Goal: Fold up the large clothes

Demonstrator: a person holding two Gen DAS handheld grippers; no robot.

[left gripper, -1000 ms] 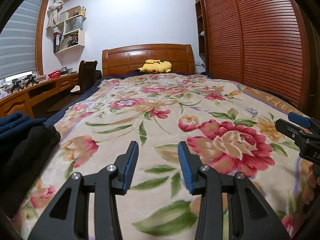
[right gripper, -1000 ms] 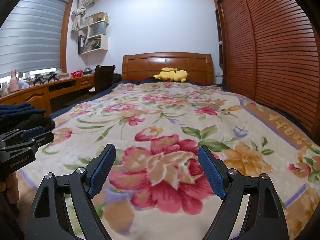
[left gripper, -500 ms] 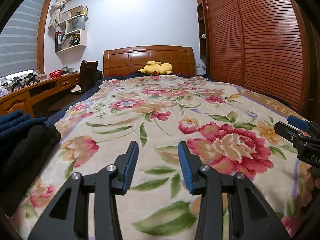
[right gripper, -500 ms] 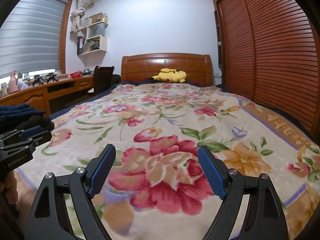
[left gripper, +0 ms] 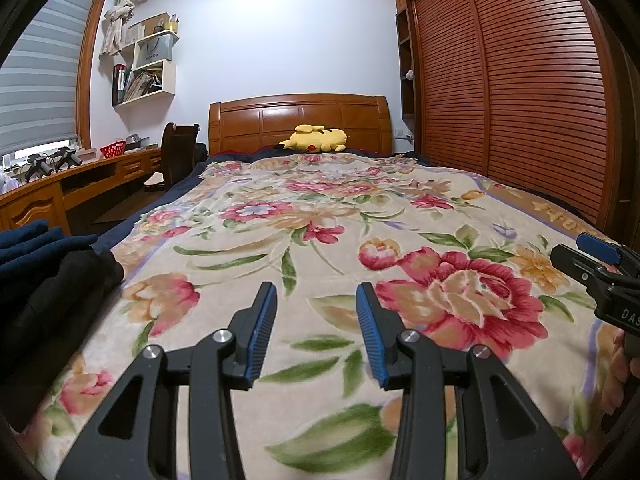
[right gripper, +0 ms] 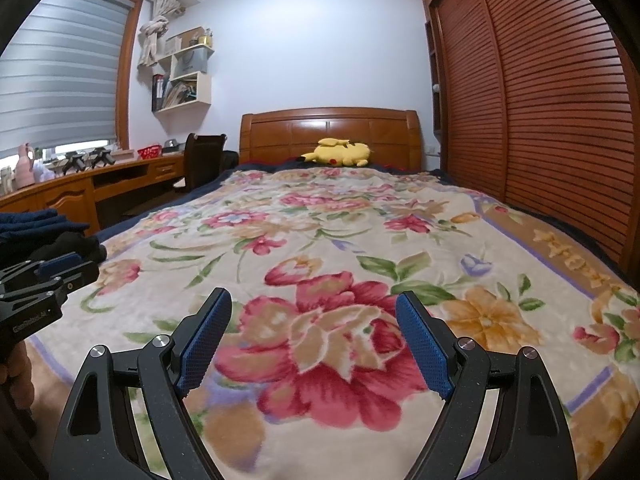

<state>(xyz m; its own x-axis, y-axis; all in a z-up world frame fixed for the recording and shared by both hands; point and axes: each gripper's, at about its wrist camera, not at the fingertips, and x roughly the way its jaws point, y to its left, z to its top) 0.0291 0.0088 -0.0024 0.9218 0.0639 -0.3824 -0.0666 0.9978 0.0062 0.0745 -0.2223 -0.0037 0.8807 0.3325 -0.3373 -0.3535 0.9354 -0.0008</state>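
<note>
Your grippers hover empty above the floral blanket (left gripper: pixel 320 216).
Left gripper (left gripper: pixel 316 332) is partly open, right gripper (right gripper: pixel 314 340) wide; the dark clothes (left gripper: pixel 44 272) lie piled at the frame's left edge.

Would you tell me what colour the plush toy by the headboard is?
The plush toy is yellow with a small red spot, clearest in the right wrist view.
</note>
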